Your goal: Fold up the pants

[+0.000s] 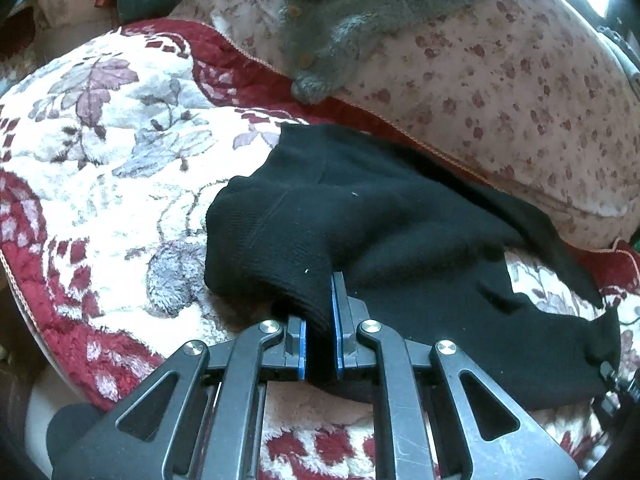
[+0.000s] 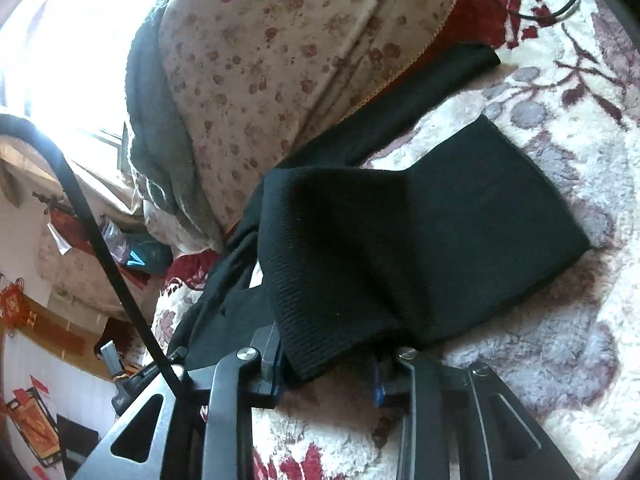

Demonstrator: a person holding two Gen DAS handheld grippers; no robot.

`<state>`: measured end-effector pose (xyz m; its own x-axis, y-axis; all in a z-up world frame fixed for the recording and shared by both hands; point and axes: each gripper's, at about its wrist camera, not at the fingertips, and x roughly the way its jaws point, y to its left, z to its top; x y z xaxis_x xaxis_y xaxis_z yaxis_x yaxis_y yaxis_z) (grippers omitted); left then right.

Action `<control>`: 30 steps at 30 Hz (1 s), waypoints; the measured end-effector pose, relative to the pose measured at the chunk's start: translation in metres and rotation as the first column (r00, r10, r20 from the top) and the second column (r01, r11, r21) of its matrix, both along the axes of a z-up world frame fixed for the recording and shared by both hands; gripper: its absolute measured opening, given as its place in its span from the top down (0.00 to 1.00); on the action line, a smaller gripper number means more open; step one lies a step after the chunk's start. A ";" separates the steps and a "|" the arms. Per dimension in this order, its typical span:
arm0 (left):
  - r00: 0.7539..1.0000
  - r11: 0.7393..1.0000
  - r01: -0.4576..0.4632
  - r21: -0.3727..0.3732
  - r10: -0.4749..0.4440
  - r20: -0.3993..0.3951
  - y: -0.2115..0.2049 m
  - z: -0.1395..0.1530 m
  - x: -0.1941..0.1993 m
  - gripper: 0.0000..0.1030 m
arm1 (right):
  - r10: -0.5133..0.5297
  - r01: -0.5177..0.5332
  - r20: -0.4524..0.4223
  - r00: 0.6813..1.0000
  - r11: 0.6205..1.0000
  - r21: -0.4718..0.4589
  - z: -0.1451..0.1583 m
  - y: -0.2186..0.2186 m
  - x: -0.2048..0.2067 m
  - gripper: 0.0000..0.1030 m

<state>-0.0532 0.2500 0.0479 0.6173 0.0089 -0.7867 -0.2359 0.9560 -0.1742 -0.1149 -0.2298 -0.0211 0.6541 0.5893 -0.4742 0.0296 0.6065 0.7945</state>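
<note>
Lying bunched on a red-and-cream floral blanket, the black pants rest beside a spotted pillow. Left gripper has its fingers clenched on a ribbed edge of the pants. Right gripper fingers stand released, the ribbed cuff loose between them

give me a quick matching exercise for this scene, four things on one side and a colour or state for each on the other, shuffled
Things:
1. black pants
2. left gripper
3. grey cardigan
4. floral blanket

States:
A. lies on the spotted quilt
B. cream and red, under the pants
C. shut on cloth
D. partly folded, on the blanket

Pairs: 1-D, 2-C, 3-A, 4-B
</note>
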 end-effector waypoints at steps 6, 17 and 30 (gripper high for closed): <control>1.000 1.000 0.010 -0.007 -0.011 -0.011 0.004 -0.003 0.002 0.91 | -0.007 0.008 -0.038 0.999 1.000 0.026 0.011 -0.018 -0.019 0.60; 0.999 1.000 -0.005 0.008 0.006 -0.032 -0.001 -0.010 0.005 0.91 | -0.234 0.230 -0.074 0.969 0.971 -0.063 0.002 -0.069 -0.032 0.58; 1.000 0.998 0.012 -0.061 -0.012 0.006 0.002 0.017 -0.002 0.91 | -0.276 0.291 0.158 0.948 0.953 -0.085 0.047 -0.102 -0.041 0.94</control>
<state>-0.0554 0.2524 0.0648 0.6218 -0.0459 -0.7818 -0.2235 0.9464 -0.2333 -0.1564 -0.3317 0.0262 0.8522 0.3214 -0.4127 0.1033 0.6701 0.7351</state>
